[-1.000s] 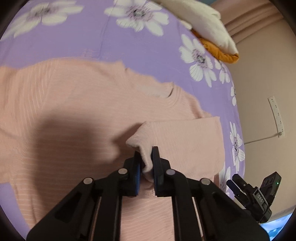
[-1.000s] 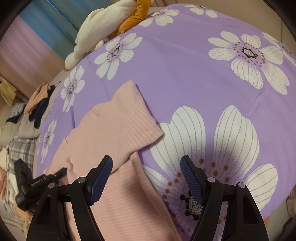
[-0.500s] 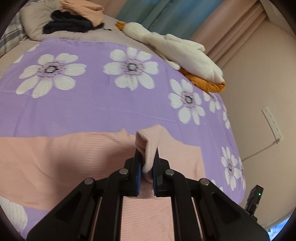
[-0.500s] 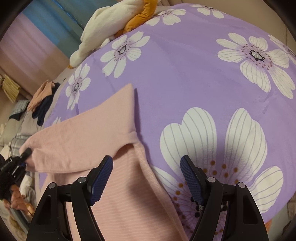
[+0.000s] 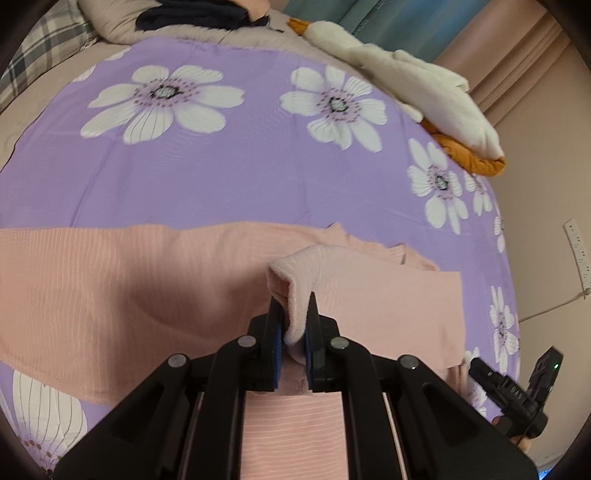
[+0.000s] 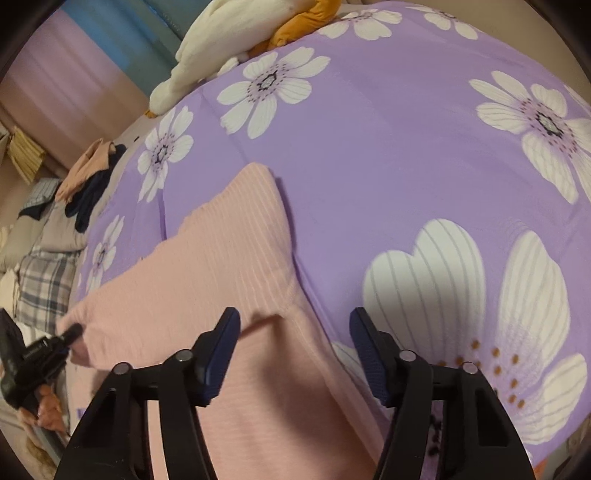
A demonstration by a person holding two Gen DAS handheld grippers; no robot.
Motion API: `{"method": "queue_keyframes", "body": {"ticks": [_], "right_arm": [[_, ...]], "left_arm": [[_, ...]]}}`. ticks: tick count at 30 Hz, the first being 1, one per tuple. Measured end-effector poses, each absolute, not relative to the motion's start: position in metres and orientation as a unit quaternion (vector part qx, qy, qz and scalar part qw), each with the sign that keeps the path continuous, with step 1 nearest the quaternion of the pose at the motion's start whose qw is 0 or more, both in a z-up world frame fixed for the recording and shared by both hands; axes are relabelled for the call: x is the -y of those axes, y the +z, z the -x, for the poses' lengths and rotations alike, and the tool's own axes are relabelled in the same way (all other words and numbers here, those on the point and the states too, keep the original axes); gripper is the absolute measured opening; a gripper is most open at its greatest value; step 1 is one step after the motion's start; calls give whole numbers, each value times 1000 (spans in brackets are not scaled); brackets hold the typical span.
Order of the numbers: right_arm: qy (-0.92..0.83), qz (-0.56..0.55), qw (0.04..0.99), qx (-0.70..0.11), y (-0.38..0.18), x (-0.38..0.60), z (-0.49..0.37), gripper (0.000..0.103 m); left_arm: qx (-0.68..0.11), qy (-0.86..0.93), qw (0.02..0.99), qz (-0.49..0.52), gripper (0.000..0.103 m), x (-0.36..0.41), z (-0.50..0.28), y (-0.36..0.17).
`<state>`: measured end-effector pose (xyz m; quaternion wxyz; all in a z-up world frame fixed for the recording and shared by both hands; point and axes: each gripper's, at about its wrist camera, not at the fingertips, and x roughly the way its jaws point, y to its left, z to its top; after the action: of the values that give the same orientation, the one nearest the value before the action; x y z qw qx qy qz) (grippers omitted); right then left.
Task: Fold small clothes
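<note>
A pink ribbed top (image 5: 110, 288) lies spread on a purple flowered sheet (image 5: 221, 184). My left gripper (image 5: 294, 325) is shut on a bunched fold of the top's sleeve (image 5: 299, 269) and holds it raised over the garment. In the right wrist view the top (image 6: 221, 266) shows with one part lifted; the left gripper (image 6: 70, 332) pinches its far left corner. My right gripper (image 6: 295, 332) is open and empty, just above the top's edge near the sheet (image 6: 369, 166).
A white and orange plush toy (image 5: 417, 92) lies at the sheet's far right edge. Dark and peach clothes (image 5: 192, 14) pile on a grey pillow at the back. A wall with a power strip (image 5: 576, 254) is to the right.
My left gripper lifted the held sleeve up and carried it across the top, then came lower. The right gripper stayed open and shifted slightly toward the top's edge.
</note>
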<state>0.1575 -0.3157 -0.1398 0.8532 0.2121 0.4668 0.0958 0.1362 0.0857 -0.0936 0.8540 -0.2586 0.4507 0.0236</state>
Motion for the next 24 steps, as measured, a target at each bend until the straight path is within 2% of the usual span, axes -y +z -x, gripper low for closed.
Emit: {"method": "queue_keyframes", "body": {"ticks": [4,6,16,24], "right_arm": [[104,-200,846,-484,-147,306,-173,38],[100,-182,845,-493,-151,300,-178,18],[77,-161,848,-499,-157,299,-179,17],[73,-153,846,-505,-162,298,-182,17]], "left_arm": [[-459,29,850,258,9,-89,-136,-102],[-458,30,850,258,9,-90,-134,-104],[-492,55,837,234,10,-97,-138,-136],[-503,56,824,254,14,-105,-142,-149]]}}
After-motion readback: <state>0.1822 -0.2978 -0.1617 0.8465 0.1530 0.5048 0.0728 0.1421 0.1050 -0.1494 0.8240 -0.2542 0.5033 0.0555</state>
